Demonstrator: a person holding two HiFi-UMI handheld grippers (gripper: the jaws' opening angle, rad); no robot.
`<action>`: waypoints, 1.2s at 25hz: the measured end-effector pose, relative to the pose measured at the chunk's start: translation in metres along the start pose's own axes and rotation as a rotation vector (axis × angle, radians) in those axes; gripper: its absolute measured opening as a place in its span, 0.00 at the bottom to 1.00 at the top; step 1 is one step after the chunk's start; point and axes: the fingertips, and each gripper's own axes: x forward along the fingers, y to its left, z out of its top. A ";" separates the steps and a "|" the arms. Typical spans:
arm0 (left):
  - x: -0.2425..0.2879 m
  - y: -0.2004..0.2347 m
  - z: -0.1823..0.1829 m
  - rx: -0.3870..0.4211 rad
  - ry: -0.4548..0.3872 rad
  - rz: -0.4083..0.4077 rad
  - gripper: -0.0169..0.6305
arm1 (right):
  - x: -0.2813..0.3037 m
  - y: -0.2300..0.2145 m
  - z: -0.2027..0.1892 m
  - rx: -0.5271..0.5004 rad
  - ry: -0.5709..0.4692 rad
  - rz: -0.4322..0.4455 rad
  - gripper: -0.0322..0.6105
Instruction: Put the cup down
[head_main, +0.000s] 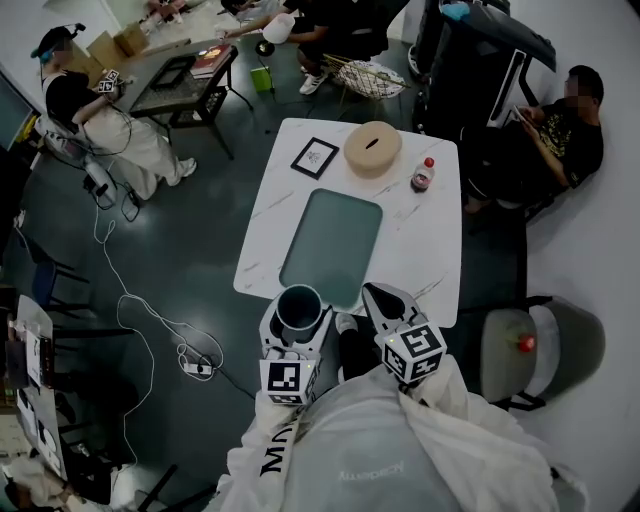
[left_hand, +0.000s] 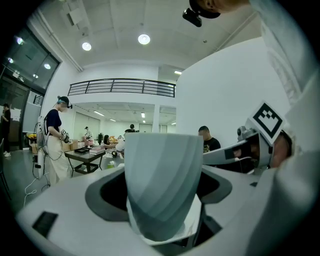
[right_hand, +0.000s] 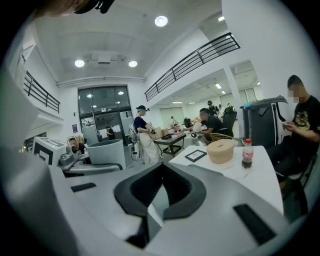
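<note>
The left gripper (head_main: 298, 320) is clamped on the grey cup (left_hand: 162, 182) and holds it upright, about over the near edge of the white table (head_main: 430, 250). The right gripper (right_hand: 150, 212) sits at the cup's 3 o'clock, its jaws pressed together with nothing between them. A green mat (head_main: 332, 245) lies at the cup's 12 o'clock. It looks best to carry the cup forward over the mat, hold it level, lower it until the base rests flat, and only then spread the jaws.
</note>
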 end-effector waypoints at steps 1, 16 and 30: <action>0.007 0.001 0.000 0.004 0.003 -0.006 0.63 | 0.007 -0.001 0.005 -0.006 -0.006 0.010 0.06; 0.106 0.027 0.001 0.020 0.050 -0.074 0.63 | 0.096 -0.047 0.031 -0.010 0.008 0.053 0.06; 0.185 0.034 -0.023 0.027 0.111 -0.151 0.63 | 0.157 -0.075 0.034 -0.052 0.066 0.154 0.06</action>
